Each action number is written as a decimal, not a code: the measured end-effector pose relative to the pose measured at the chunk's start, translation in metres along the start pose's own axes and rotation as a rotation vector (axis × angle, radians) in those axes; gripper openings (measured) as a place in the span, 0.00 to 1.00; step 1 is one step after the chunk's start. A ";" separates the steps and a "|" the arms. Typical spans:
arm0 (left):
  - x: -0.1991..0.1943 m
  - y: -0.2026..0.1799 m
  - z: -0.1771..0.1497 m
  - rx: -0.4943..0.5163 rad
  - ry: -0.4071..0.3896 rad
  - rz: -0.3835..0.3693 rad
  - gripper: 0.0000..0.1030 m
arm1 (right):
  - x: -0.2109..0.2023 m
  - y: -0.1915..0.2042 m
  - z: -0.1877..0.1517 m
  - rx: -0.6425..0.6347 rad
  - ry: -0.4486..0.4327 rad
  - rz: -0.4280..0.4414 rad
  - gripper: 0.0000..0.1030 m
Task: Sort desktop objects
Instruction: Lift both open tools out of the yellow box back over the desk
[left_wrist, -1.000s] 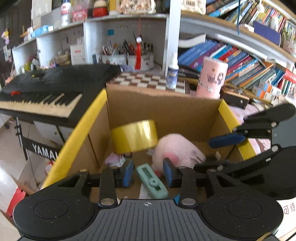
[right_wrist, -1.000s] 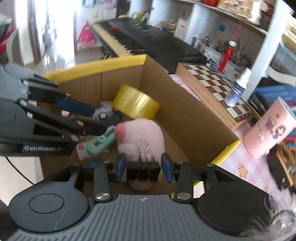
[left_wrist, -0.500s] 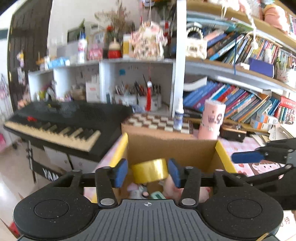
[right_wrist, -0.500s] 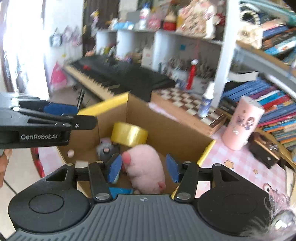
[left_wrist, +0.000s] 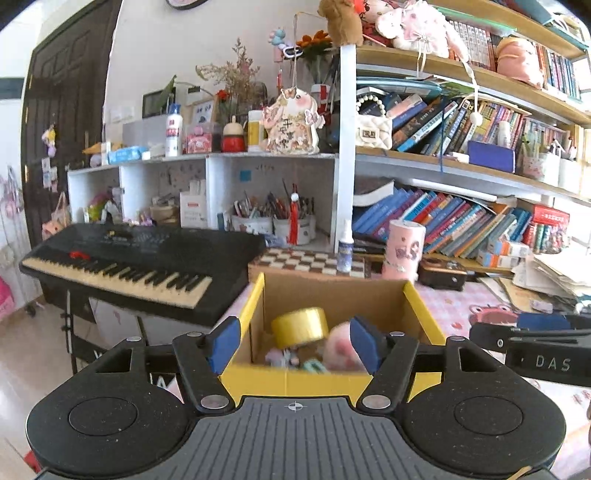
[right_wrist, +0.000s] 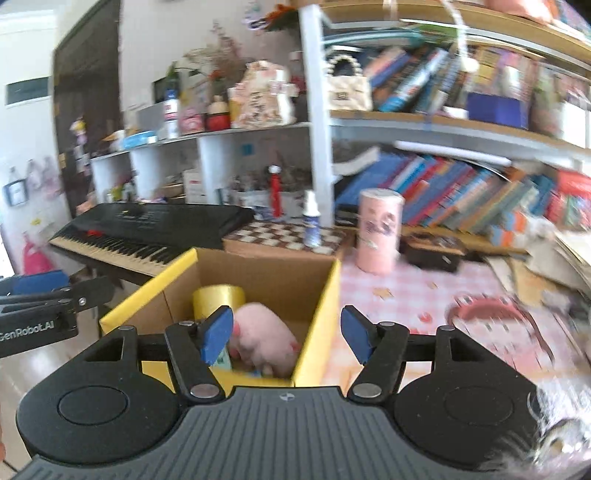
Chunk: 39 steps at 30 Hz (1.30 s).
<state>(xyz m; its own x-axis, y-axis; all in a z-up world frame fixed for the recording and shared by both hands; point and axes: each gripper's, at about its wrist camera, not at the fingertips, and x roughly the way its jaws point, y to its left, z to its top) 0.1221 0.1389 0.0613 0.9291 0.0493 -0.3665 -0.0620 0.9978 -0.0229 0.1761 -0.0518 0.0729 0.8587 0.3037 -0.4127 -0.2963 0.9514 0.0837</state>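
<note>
An open cardboard box with yellow rims (left_wrist: 288, 380) (right_wrist: 317, 306) stands on the desk in front of both grippers. Inside lie a yellow tape roll (left_wrist: 300, 322) (right_wrist: 218, 300), a pink plush toy (left_wrist: 338, 350) (right_wrist: 264, 339) and small items, among them a green one (left_wrist: 314, 365). My left gripper (left_wrist: 295, 341) is open and empty, held back above the box's near edge. My right gripper (right_wrist: 288, 336) is open and empty, also back above the box. The right gripper shows at the right of the left wrist view (left_wrist: 535, 347); the left gripper shows at the left of the right wrist view (right_wrist: 40, 314).
A black keyboard (left_wrist: 136, 258) stands left of the box. Behind it are a chessboard (left_wrist: 306, 260), a spray bottle (left_wrist: 345, 247) and a pink canister (left_wrist: 402, 251). Bookshelves (left_wrist: 461, 218) fill the back. A pink checked tablecloth (right_wrist: 413, 295) with papers lies right.
Both grippers have pulled up and back out of the box and opened wider. The binder clip held by the right gripper a second ago is gone from its jaws.
</note>
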 end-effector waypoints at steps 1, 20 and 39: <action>-0.006 0.001 -0.004 -0.006 0.004 -0.003 0.65 | -0.007 0.002 -0.007 0.011 0.003 -0.021 0.61; -0.087 -0.020 -0.072 0.049 0.112 -0.041 0.69 | -0.135 0.017 -0.110 0.119 0.052 -0.315 0.63; -0.093 -0.062 -0.078 0.058 0.156 -0.095 0.77 | -0.167 -0.013 -0.128 0.145 0.079 -0.359 0.78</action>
<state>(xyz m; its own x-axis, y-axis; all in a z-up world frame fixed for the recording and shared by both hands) 0.0106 0.0694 0.0241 0.8618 -0.0481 -0.5050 0.0485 0.9987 -0.0124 -0.0173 -0.1219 0.0248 0.8604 -0.0492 -0.5072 0.0839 0.9954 0.0458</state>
